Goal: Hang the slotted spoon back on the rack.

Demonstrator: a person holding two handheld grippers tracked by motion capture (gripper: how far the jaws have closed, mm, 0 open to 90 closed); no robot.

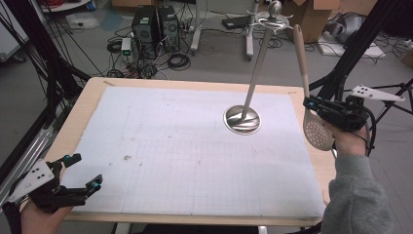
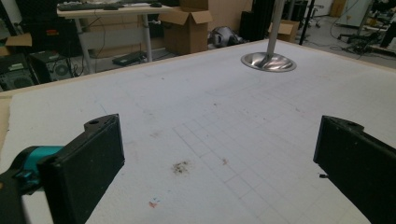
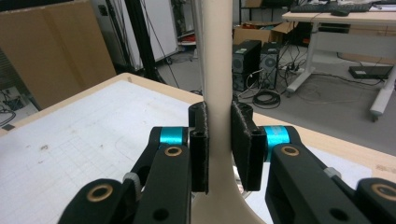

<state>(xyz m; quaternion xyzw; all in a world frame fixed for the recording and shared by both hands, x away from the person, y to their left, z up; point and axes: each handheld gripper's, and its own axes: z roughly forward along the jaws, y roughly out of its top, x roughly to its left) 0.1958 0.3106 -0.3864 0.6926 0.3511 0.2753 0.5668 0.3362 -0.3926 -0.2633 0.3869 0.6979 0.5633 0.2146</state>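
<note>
I am clamping my right gripper (image 1: 311,103) on the neck of a cream slotted spoon (image 1: 308,92), its two black jaws pressing the handle from both sides just above where it widens into the bowl. The spoon is plain and pale; its round bowl, dotted with small holes, is hanging just below the jaws, and its long handle is rising past them, tilted a little, with an oval hole at its top end. My right hand (image 1: 351,139) is sitting behind the gripper at the table's (image 1: 87,105) right edge, the grey sleeve (image 1: 355,195) coming up from below. Ahead of these jaws and off to the side, a metal stand (image 1: 253,73) is rising from a round shiny base on the white mat (image 1: 185,156). My left gripper (image 1: 83,170) is hovering wide open and holding nothing, well apart from the spoon, over the mat's near left corner.
</note>
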